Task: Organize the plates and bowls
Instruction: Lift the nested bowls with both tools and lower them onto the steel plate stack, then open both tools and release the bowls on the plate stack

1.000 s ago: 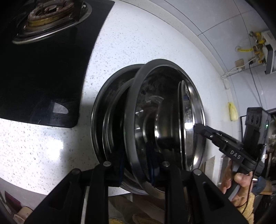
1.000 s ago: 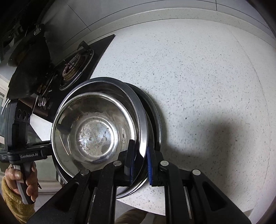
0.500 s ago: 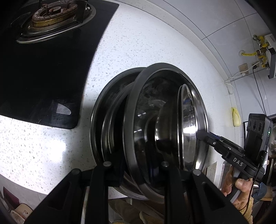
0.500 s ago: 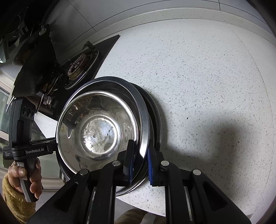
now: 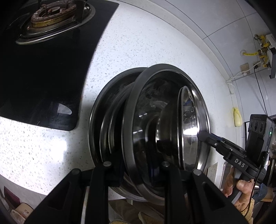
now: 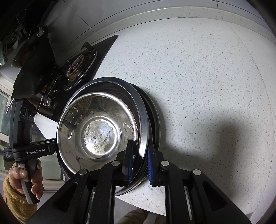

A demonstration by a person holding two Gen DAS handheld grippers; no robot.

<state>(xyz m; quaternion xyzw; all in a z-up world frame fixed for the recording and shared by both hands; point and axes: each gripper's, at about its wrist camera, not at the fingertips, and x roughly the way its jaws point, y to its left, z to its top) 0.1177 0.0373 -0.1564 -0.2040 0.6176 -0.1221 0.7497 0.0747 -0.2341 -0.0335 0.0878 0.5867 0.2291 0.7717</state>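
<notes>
A stack of steel dishes sits at the front edge of the white speckled counter. A shiny steel bowl (image 6: 98,131) lies inside a wide steel plate (image 6: 144,120), with a darker plate (image 6: 155,118) beneath. In the left wrist view the wide plate (image 5: 131,120) stands tilted over the lower plate (image 5: 96,117), with the bowl (image 5: 186,124) inside. My left gripper (image 5: 138,165) is shut on the near rims of the stack. My right gripper (image 6: 139,165) is shut on the wide plate's rim from the opposite side.
A black glass hob with a gas burner (image 5: 51,15) lies left of the stack, also in the right wrist view (image 6: 77,69). Tiled wall behind; yellow gas fittings (image 5: 262,46) at far right. The counter (image 6: 207,77) stretches right of the stack.
Both views have drawn back slightly and the stack sits a little lower in frame. Both grippers keep their hold on the rims.
</notes>
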